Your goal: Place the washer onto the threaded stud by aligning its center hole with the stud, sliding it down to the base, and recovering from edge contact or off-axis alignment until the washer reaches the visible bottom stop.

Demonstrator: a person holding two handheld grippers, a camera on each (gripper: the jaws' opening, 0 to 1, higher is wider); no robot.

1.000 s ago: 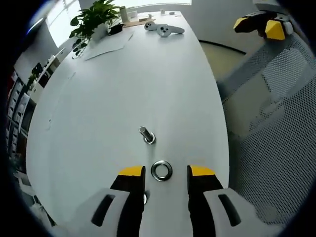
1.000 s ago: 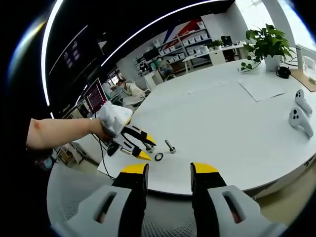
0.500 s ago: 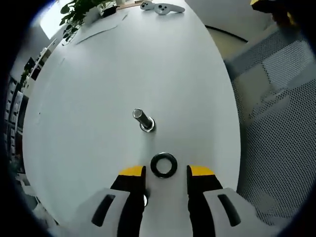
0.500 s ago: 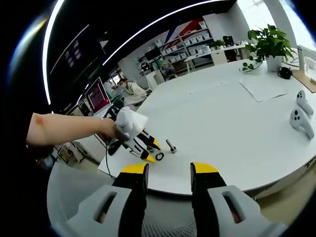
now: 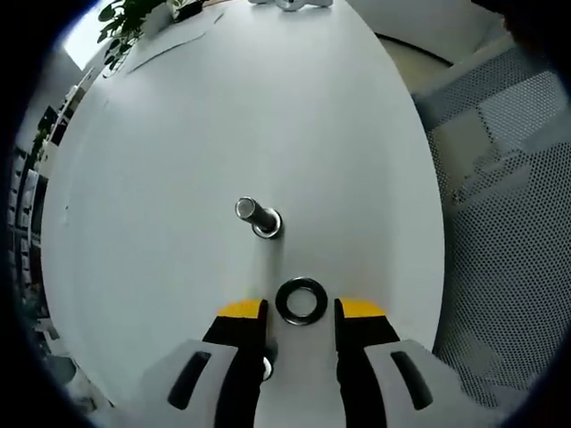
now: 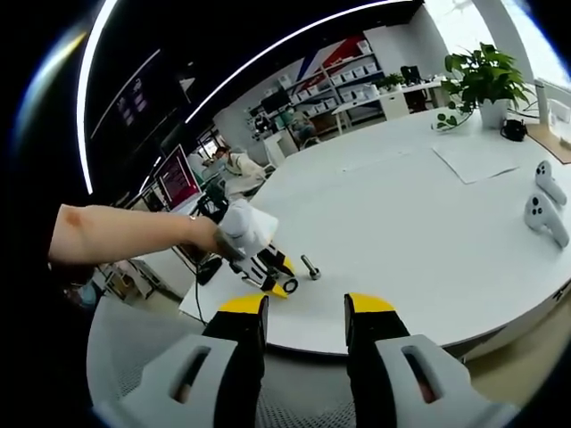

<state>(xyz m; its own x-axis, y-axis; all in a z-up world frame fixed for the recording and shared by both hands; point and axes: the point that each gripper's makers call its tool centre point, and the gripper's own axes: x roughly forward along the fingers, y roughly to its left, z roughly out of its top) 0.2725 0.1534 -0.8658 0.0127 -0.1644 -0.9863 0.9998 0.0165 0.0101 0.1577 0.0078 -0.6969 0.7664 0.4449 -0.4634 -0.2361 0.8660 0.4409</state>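
Note:
A dark metal washer [image 5: 301, 300] lies flat on the white table [image 5: 223, 116]. It sits between the yellow fingertips [image 5: 241, 309] of my left gripper [image 5: 301, 310], which is open around it, close above the tabletop. The threaded stud [image 5: 259, 218] stands upright on its wide base a short way beyond the washer, slightly left. In the right gripper view a person's arm holds the left gripper [image 6: 268, 272] tilted down at the table's near edge, next to the stud [image 6: 310, 266]. My right gripper [image 6: 306, 305] is open and empty, hanging off the table in front of that edge.
A potted plant [image 6: 486, 85], a sheet of paper [image 6: 473, 160] and two white controllers [image 6: 540, 209] lie at the table's far right. A grey mesh chair [image 5: 500, 267] stands beside the table edge. Shelves, a monitor and a seated person [image 6: 236, 165] fill the background.
The left gripper has dropped and pushed forward, so the washer now lies between its fingertips instead of just ahead of them. The right gripper has stayed put.

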